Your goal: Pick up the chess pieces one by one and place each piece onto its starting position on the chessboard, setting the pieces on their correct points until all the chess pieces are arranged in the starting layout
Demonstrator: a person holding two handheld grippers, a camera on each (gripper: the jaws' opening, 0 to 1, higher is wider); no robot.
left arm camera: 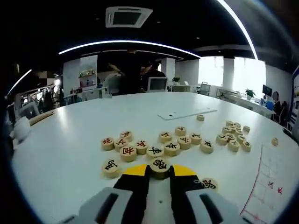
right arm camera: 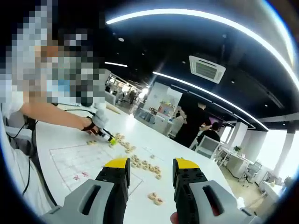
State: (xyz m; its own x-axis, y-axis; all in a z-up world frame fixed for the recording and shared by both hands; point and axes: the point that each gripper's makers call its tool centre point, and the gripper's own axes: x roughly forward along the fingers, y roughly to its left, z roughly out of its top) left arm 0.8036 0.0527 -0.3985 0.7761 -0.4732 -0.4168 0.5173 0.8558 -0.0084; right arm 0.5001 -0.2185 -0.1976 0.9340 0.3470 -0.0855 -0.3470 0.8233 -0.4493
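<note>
Round wooden chess pieces lie loose on the white table (left arm camera: 70, 140), one group (left arm camera: 140, 145) just ahead of my left gripper and another (left arm camera: 233, 136) further right. My left gripper (left arm camera: 160, 169) has its yellow-tipped jaws closed against a black-marked piece (left arm camera: 160, 163). A corner of the paper chessboard (left arm camera: 273, 186) with red lines lies at the lower right. In the right gripper view, my right gripper (right arm camera: 152, 165) is open and holds nothing, raised above the chessboard (right arm camera: 74, 163). There a hand holds the left gripper (right arm camera: 106, 136) down at the pieces (right arm camera: 124, 142).
Single pieces lie apart (left arm camera: 200, 117), (left arm camera: 274, 141), (left arm camera: 210, 183). A flat white sheet (left arm camera: 187, 113) rests further back on the table. Two more pieces (right arm camera: 155, 199) sit near the right gripper. People stand by a monitor (left arm camera: 157, 83) and desks beyond the table.
</note>
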